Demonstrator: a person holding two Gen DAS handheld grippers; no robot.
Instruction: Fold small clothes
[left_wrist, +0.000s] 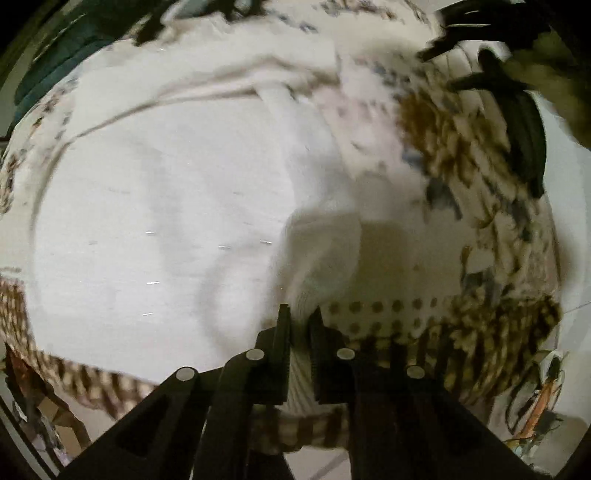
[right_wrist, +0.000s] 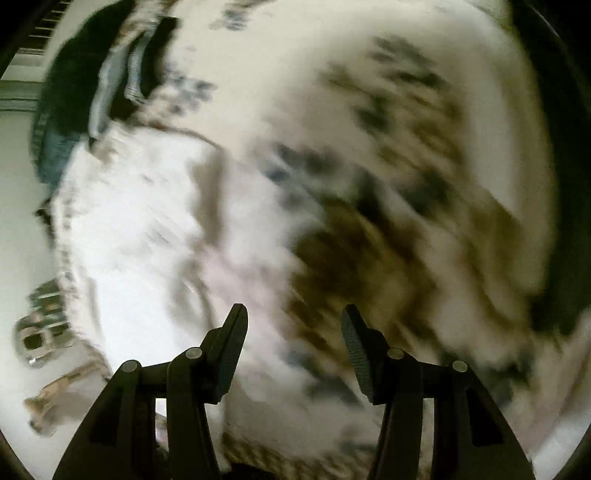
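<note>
Left wrist view shows my left hand-held gripper (left_wrist: 300, 314) pinched on a fold of the white cloth (left_wrist: 321, 251), lifting it to fold over; my right hand-held gripper (right_wrist: 293, 314) hangs wide open, empty, above the patterned bedspread (right_wrist: 388, 240).

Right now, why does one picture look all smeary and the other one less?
Right wrist view: the patterned cloth is smeared by motion blur, though the right gripper stays sharp. Left wrist view: milder blur, so the white garment in the left gripper shows folds and shadow.
</note>
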